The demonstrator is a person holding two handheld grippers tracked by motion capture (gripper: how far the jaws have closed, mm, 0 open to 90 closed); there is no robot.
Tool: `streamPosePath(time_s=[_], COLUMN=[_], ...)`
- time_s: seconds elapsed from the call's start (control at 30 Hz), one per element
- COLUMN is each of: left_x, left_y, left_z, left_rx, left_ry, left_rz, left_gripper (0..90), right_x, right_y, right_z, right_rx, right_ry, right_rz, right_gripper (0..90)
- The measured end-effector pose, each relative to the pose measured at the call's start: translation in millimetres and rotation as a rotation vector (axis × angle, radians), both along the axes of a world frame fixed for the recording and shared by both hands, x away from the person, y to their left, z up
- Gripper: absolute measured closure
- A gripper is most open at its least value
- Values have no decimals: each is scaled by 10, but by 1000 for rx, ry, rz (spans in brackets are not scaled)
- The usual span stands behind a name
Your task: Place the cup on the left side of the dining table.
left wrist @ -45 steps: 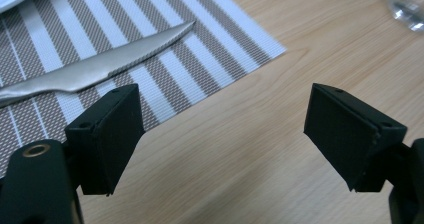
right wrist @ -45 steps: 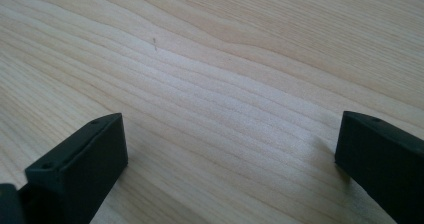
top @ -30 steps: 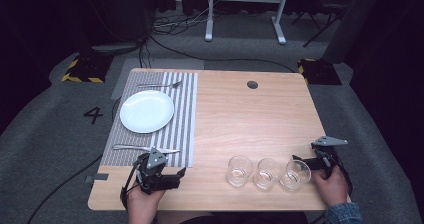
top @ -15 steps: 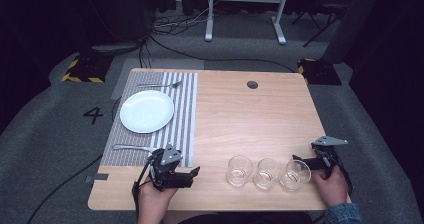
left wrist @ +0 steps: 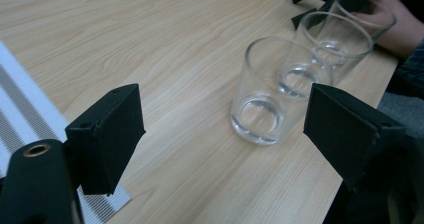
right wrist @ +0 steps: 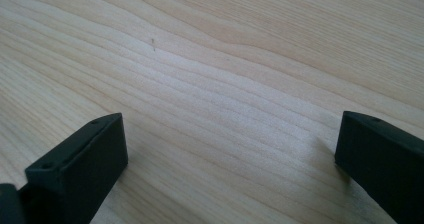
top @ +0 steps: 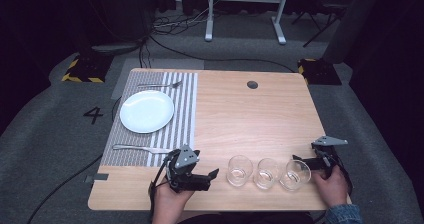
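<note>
Here, three clear, empty glasses stand in a row near the table's [top: 260,114] front edge; the nearest glass [left wrist: 264,93] sits just ahead of the left gripper [top: 207,176], jaws spread. Since before, it has moved rightward. The right gripper [right wrist: 230,149] gapes over bare wood.

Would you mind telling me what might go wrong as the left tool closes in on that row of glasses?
1. The three glasses stand almost touching, so closing the left tool on the nearest glass may knock the middle glass beside it.
2. The row sits near the table's front edge; a nudged glass might roll off.
3. The right tool is open close to the far glass and might bump it.
</note>
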State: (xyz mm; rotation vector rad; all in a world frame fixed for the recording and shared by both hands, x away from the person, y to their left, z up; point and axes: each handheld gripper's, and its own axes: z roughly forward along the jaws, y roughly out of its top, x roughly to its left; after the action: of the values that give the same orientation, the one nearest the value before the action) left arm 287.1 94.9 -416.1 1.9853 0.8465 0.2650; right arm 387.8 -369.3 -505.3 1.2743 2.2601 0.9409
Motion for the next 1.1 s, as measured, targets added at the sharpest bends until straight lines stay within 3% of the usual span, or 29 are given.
streamPosePath(time_s=[0.4, 0.53, 0.8, 1.1], left_x=[-17, -19, 30, 142], left_y=[-383, -502, -691, -836], left_z=[-89, -151, -302, -462], left_rx=[-21, -1, 26, -21], left_ry=[24, 29, 30, 45], left_rz=[-52, -70, -18, -67], left_gripper=[153, 143, 127, 109], right_x=[0, 0, 0, 0], right_y=[0, 0, 0, 0], right_z=[0, 0, 0, 0], right_rx=[0, 0, 0, -1], right_ry=[0, 0, 0, 0], right_rz=[0, 0, -1, -1], right_gripper=[3, 3, 3, 3])
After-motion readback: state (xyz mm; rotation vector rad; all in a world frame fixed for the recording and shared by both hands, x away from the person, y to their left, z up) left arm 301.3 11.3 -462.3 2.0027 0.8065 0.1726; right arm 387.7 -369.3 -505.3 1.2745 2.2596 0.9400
